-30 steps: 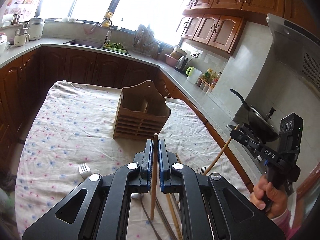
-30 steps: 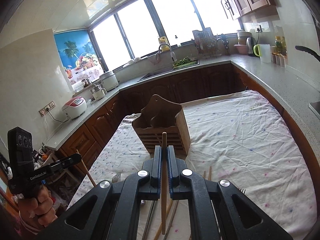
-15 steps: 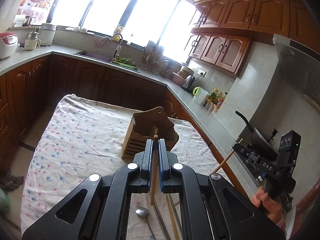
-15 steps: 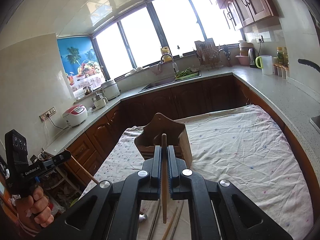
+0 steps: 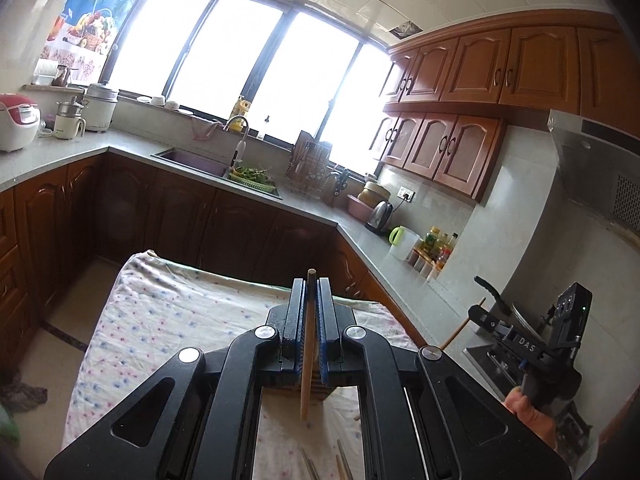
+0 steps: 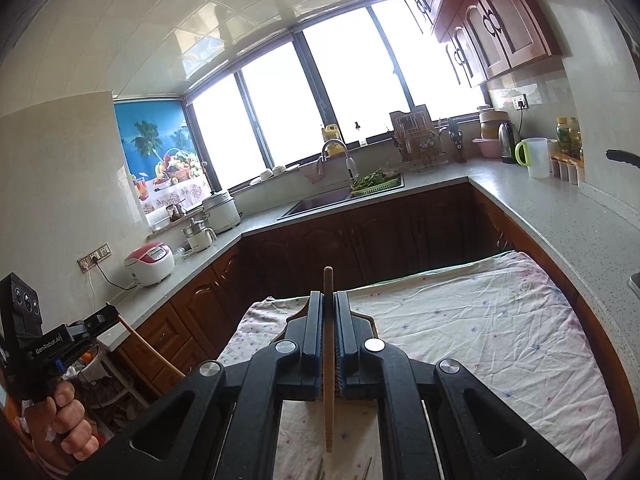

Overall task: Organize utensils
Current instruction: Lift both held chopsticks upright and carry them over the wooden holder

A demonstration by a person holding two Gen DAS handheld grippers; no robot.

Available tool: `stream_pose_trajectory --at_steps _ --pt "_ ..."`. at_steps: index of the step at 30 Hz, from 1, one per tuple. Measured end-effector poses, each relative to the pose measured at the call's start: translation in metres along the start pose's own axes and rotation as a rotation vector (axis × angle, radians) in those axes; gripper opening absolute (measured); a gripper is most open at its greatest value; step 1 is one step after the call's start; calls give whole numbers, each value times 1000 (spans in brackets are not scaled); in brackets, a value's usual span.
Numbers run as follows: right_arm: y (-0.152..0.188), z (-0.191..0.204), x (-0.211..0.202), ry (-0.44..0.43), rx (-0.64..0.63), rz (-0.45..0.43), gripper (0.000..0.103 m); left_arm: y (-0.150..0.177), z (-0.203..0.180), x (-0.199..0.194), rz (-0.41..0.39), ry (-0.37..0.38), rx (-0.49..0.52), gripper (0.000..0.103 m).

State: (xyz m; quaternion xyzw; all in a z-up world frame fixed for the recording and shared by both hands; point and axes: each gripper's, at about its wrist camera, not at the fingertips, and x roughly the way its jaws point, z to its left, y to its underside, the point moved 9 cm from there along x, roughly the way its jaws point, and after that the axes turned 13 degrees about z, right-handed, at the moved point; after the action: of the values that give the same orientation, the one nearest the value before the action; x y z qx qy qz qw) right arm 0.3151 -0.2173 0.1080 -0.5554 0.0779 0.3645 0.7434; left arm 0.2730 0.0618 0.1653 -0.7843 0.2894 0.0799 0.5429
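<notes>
My left gripper (image 5: pixel 311 286) is shut on a wooden chopstick (image 5: pixel 307 360) that stands nearly upright between its pads. My right gripper (image 6: pixel 328 298) is shut on a second wooden chopstick (image 6: pixel 329 380), also upright. Both are raised above the table with its floral cloth (image 5: pixel 160 312). The wooden utensil holder is almost hidden behind the jaws; only a slatted bit (image 5: pixel 316 384) and a corner (image 6: pixel 370 320) show. A few loose chopstick ends (image 5: pixel 342 466) lie on the cloth below. Each gripper shows in the other's view: the right one (image 5: pixel 480 314), the left one (image 6: pixel 110 312).
Dark wood cabinets and a grey counter (image 6: pixel 560 216) wrap around the table, with a sink (image 5: pixel 192 158), a rice cooker (image 6: pixel 150 258), a kettle (image 5: pixel 380 216) and a pan handle (image 5: pixel 486 286) at the right. The cloth (image 6: pixel 500 320) spreads to the right.
Both grippers have risen and tilted upward with their chopsticks. The utensil holder has dropped from open view to behind the jaws, and the spoon and forks have left the frame.
</notes>
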Motion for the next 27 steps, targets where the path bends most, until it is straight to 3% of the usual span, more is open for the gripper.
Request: stream_pose_trajectory --at_steps 6,14,21,27 --pt "-41 -5 12 9 12 -69 5 -40 6 16 -67 -26 0 4" --pt "-62 -23 52 26 40 -84 5 -63 27 78 -64 -36 -66 4" --pt "-45 -38 95 24 81 -58 5 -42 49 132 -30 -49 -136 4" --pt "-21 -49 126 29 129 -35 5 -15 49 165 2 -68 -139 4"
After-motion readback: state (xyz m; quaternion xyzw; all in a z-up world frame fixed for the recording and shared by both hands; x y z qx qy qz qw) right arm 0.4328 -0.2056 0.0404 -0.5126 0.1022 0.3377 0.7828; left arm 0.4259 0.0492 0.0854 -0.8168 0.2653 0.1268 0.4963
